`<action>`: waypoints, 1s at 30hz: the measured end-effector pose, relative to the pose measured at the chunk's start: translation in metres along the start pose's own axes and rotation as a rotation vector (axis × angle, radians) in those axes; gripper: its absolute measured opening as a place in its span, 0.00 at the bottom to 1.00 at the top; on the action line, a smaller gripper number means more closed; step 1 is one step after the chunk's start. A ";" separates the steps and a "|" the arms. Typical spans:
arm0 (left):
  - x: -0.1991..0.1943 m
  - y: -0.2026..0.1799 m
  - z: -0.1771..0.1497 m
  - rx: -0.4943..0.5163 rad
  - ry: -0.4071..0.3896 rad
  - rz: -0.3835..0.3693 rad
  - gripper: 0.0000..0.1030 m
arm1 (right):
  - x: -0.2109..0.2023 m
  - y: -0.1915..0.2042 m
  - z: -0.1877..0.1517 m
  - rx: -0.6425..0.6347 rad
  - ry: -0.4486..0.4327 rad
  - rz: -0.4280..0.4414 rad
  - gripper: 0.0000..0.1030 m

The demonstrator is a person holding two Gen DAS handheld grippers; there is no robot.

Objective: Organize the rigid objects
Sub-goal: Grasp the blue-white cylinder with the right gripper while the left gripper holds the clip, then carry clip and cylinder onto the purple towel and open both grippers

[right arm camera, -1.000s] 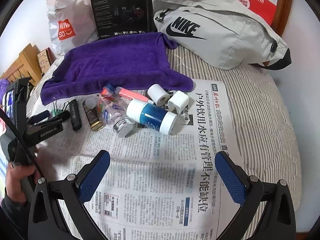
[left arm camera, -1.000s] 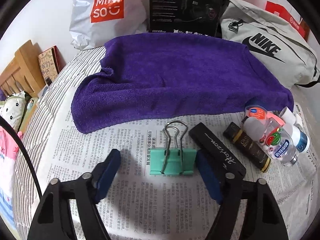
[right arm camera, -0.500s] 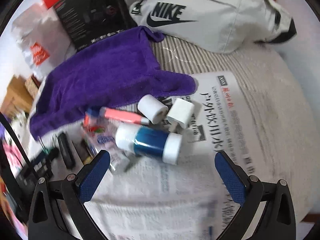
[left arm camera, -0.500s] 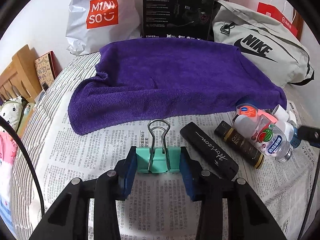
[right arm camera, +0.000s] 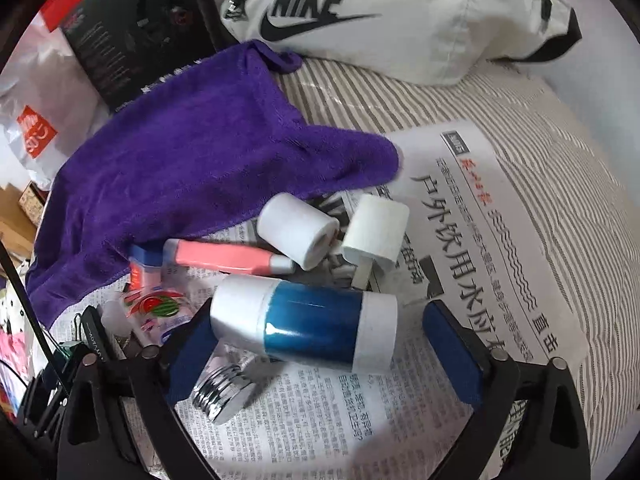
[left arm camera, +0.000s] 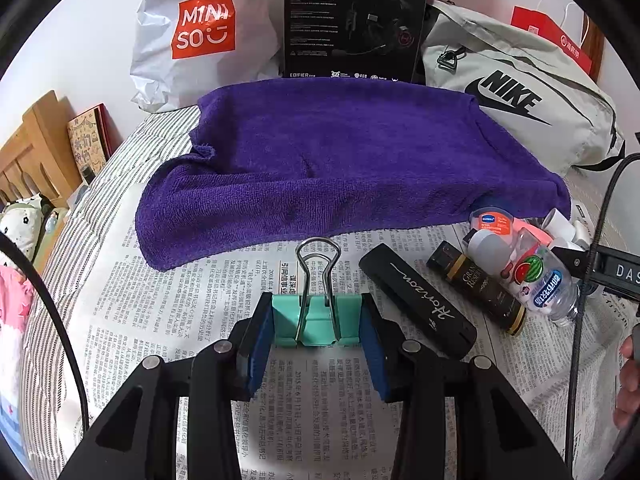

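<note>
My left gripper [left arm camera: 317, 334] is shut on a teal binder clip [left arm camera: 316, 320] with steel handles, just over the newspaper [left arm camera: 168, 304]. To its right lie a black case [left arm camera: 420, 300], a dark tube [left arm camera: 476, 286] and a small clear bottle [left arm camera: 540, 276]. My right gripper [right arm camera: 320, 350] is open, its pads on either side of a blue and white canister [right arm camera: 308, 326] lying on its side. A silver-capped bottle [right arm camera: 220, 394], a pink tube [right arm camera: 224, 258], a white roll [right arm camera: 298, 230] and a white plug [right arm camera: 376, 234] lie close by.
A purple towel [left arm camera: 344, 160] is spread behind the objects. A Nike bag [left arm camera: 520, 100], a black box [left arm camera: 352, 20] and a Miniso bag [left arm camera: 200, 32] stand against the wall. The striped bed cover [right arm camera: 560, 200] extends right. A wooden frame [left arm camera: 32, 148] is at the left.
My left gripper moved forward and shut on the binder clip. My right gripper moved forward and down until its open pads flank the blue canister.
</note>
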State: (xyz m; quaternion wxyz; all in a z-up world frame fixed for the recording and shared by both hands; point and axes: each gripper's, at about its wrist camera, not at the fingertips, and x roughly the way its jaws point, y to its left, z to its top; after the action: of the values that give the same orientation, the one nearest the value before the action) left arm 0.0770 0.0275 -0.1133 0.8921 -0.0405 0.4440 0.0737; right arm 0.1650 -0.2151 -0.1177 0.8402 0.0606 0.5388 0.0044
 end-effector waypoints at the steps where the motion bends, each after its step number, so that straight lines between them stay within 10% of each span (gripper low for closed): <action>1: -0.001 0.001 0.000 -0.001 0.002 -0.004 0.38 | -0.001 0.001 0.000 -0.012 -0.001 0.013 0.82; 30: -0.006 0.002 -0.003 0.001 0.017 0.003 0.38 | -0.031 -0.033 -0.028 -0.135 -0.029 -0.040 0.73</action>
State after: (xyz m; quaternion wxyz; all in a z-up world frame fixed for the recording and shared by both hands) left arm 0.0710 0.0283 -0.1106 0.8881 -0.0401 0.4517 0.0745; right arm 0.1243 -0.2478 -0.1043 0.8500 -0.0068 0.5263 0.0232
